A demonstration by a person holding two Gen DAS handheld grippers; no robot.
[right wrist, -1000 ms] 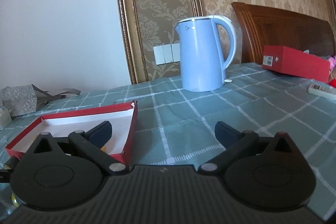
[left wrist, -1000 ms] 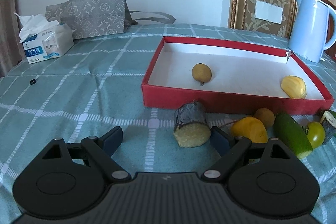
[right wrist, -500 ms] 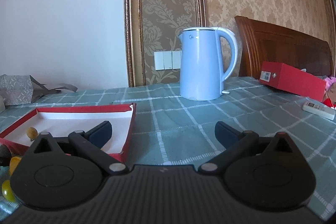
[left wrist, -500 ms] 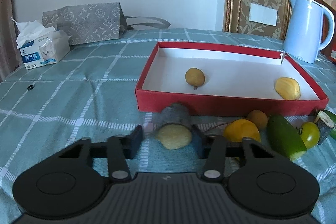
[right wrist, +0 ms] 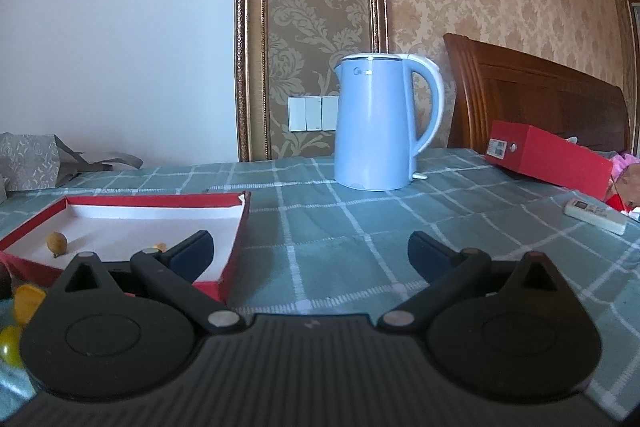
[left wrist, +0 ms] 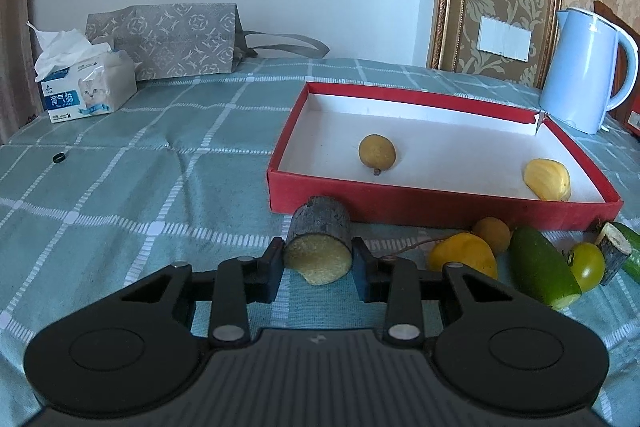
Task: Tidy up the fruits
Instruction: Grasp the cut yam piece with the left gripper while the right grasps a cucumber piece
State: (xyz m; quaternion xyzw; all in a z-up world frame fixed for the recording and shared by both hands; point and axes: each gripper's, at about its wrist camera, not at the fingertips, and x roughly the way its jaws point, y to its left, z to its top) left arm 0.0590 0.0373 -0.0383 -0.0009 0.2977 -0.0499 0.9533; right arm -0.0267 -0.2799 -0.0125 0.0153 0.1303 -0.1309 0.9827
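Note:
In the left wrist view my left gripper is shut on a short dark-skinned sugarcane piece with a pale cut end, just in front of the red tray. The tray holds a round brown fruit and a yellow fruit. Right of the cane lie a yellow fruit, a small brown fruit, a green cucumber piece, a green tomato and another cane piece. My right gripper is open and empty above the cloth, right of the tray.
A blue kettle stands behind the tray's right corner, also in the right wrist view. A tissue box and grey paper bag stand at the back left. A small black ring lies left. A red box and a remote lie right.
My left gripper moved forward around the sugarcane piece and closed on it. The right gripper levelled out and stayed open.

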